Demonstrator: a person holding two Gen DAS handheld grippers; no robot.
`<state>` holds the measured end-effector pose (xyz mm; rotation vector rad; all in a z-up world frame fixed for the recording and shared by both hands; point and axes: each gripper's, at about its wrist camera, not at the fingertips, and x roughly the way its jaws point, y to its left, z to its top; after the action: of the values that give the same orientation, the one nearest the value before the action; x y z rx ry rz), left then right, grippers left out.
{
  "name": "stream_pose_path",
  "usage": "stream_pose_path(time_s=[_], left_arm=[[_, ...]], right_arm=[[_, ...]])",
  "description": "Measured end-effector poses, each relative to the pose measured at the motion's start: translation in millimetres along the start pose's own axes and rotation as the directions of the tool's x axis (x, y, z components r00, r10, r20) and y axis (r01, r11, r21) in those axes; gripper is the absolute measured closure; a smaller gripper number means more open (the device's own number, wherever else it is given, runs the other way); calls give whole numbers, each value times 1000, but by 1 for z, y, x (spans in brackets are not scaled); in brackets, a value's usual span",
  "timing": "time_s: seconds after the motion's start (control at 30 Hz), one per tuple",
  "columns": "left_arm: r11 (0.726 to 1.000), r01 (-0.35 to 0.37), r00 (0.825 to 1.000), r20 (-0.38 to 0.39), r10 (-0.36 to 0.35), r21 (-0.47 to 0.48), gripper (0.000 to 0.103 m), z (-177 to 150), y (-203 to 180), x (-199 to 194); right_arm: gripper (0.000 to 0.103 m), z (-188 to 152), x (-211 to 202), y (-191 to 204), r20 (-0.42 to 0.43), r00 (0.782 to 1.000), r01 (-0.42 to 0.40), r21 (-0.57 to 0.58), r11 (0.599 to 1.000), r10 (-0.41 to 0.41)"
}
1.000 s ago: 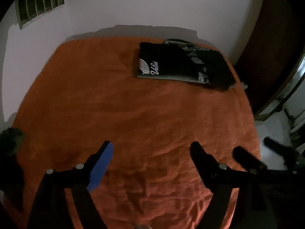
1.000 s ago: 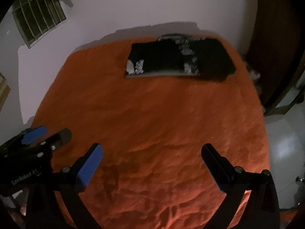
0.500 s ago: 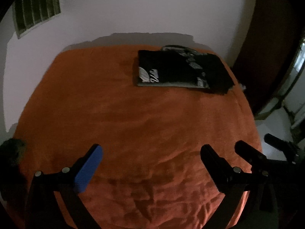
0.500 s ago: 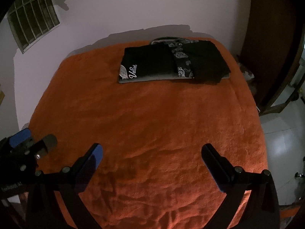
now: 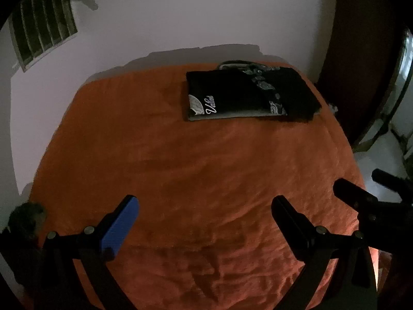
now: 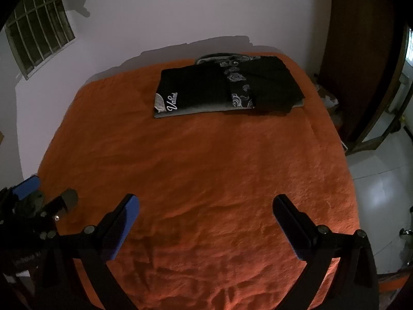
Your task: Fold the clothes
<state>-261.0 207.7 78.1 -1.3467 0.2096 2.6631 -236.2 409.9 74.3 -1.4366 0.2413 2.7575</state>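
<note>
Both sets of jaws stand spread wide with nothing between them. The left gripper (image 5: 205, 219) hangs over the near part of the bed, its blue pad and its dark pad well apart, bare orange blanket (image 5: 196, 170) showing between. The right gripper (image 6: 206, 219) is the same: open, empty, over the near blanket, and from its camera the left gripper shows low at the left edge, just beside it.

What has changed over the last second is small but telling. A second ago the left gripper's jaws were narrower and tilted; now they are level and as wide as the right one's. Both cameras have also drawn back and up a little, so that more of the wall (image 6: 196, 10) and the barred window (image 6: 38, 33) comes into view, and the blur seen in the right view a second ago has gone.

Further out, at the far right part of the bed and near the wall, lies the folded clothes pile (image 5: 247, 93): a black garment with a white script logo at its near left corner, a patterned strip across it, and another dark folded piece on the right, all squared up on a paler layer. Nothing loose or unfolded lies on the blanket that I can see.

My reading is that the grippers have let go and pulled clear, and the clothes in view already lie folded as the task wants.
</note>
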Motion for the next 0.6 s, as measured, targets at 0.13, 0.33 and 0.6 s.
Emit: stream_pose_path(time_s=[0.13,0.33,0.6], left_arm=[[1000,-17,1000,5,17,26,1,0,-5,-1],[1000,4,1000,4,-4,-13,1,2,2,0],[999,-22,1000,9,22,29,1,1,-6,1]], right_arm=[[0,0,4,1,-15,1000,11,-9,1000,-11],[0,0,6,-1,-21,1000,8,-12,1000,-8],[0,0,8,0,-21,1000,14,-10,1000,-14]])
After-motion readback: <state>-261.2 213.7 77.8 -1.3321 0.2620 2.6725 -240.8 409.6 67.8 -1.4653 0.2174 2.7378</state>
